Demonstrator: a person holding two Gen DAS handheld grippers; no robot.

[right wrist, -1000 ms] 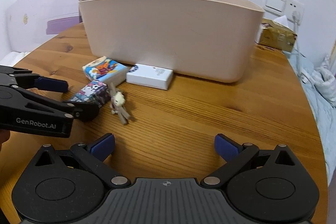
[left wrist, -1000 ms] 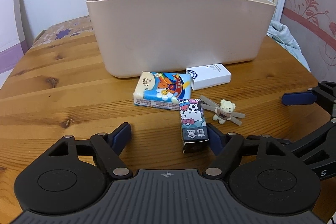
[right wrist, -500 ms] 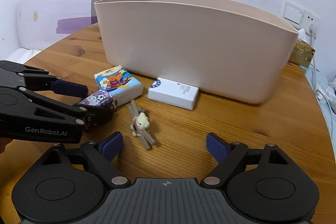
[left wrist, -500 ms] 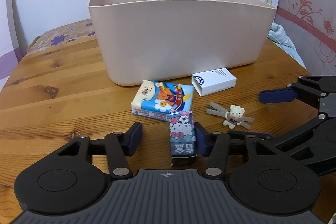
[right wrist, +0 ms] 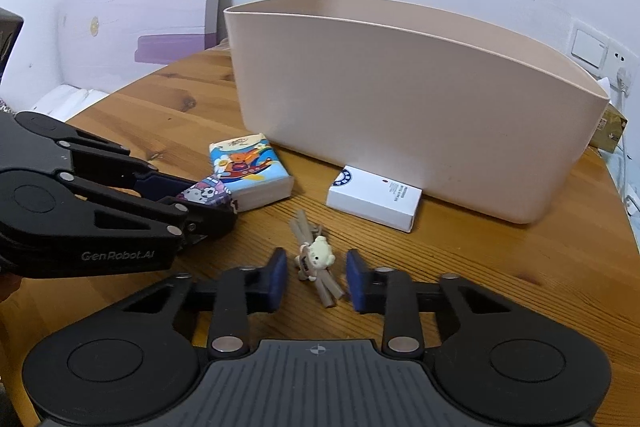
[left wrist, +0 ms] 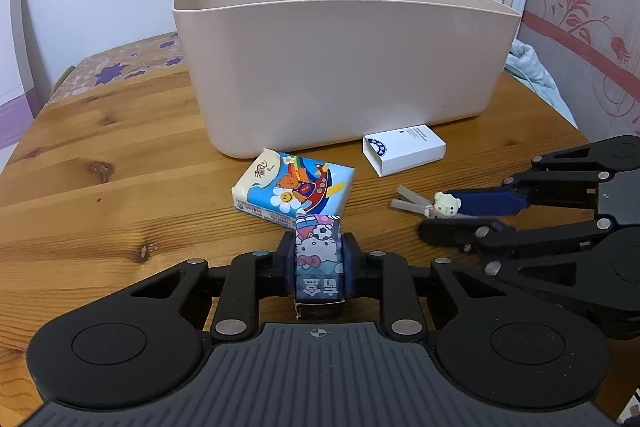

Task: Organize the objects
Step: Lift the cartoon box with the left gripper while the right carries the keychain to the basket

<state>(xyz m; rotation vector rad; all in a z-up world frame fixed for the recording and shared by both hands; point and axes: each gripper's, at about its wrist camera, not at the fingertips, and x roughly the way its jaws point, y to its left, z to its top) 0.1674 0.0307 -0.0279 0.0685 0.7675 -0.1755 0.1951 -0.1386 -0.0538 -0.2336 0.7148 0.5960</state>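
Left wrist view. Left gripper [left wrist: 319,263]: jaws clamped on the Hello Kitty box [left wrist: 319,259], one blue pad flat on each long side; the box lies on the wooden table [left wrist: 120,187], its far end touching the cartoon tissue pack [left wrist: 292,187]. Beige bin [left wrist: 340,75]: stands behind the items; interior not visible, contents cannot be told. White box [left wrist: 404,149]: on the table, close against the bin's front wall. Bear clip [left wrist: 434,205]: on the table, between the right gripper's fingers.

Right wrist view. Right gripper [right wrist: 316,275]: jaws part-way apart, straddling the bear clip [right wrist: 316,261], a gap showing on either side, so no grip is made. Tissue pack [right wrist: 250,171] and white box [right wrist: 374,197]: untouched in front of the bin [right wrist: 400,107].

Progress, as judged: early. All four small items sit on the tabletop outside the bin. One is gripped but not lifted, one is bracketed but not gripped, two await handling. Every transfer into the bin appears left to do.
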